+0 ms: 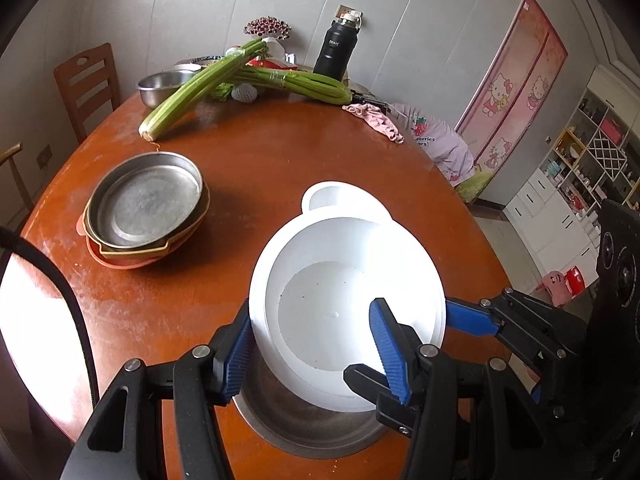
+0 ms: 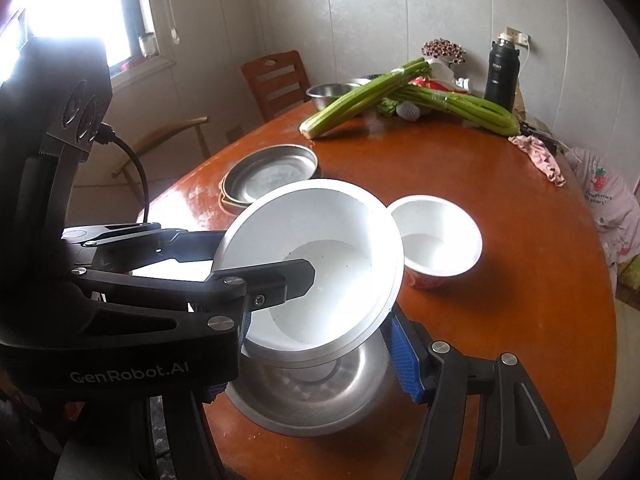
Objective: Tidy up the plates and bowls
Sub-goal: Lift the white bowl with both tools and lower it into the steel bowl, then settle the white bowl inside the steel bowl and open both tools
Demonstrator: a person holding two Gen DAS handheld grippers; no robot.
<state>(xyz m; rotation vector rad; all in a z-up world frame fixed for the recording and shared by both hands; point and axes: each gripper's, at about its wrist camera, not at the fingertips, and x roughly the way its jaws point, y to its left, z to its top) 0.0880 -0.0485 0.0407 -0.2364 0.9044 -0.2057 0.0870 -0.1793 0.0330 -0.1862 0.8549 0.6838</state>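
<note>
Two grippers on one job: left gripper [image 1: 320, 354] has the big white bowl [image 1: 348, 308] pinched by its rim, one finger inside, one outside, bowl tilted and hanging over the steel bowl [image 2: 316, 392] on the worktop [image 1: 280, 152]. Right gripper [image 2: 320, 364] straddles the steel bowl with its fingers spread wide, gripping nothing; the near-left finger is hidden behind the other rig. Small white bowl [image 2: 436, 236] sits just beyond, plate stack [image 1: 144, 208] further left, both apart from the action. My read: nesting step is partway, white bowl not yet seated. Risks: a one-sided rim pinch on a tilted bowl can let it pivot or slip out if the fingers ease off early; lowered tilted, the low rim likely catches the steel bowl's wall and skids it, since nothing clamps the steel bowl. Grippers are crowded close, so a collision could knock the hold. Level it before letting go.
</note>
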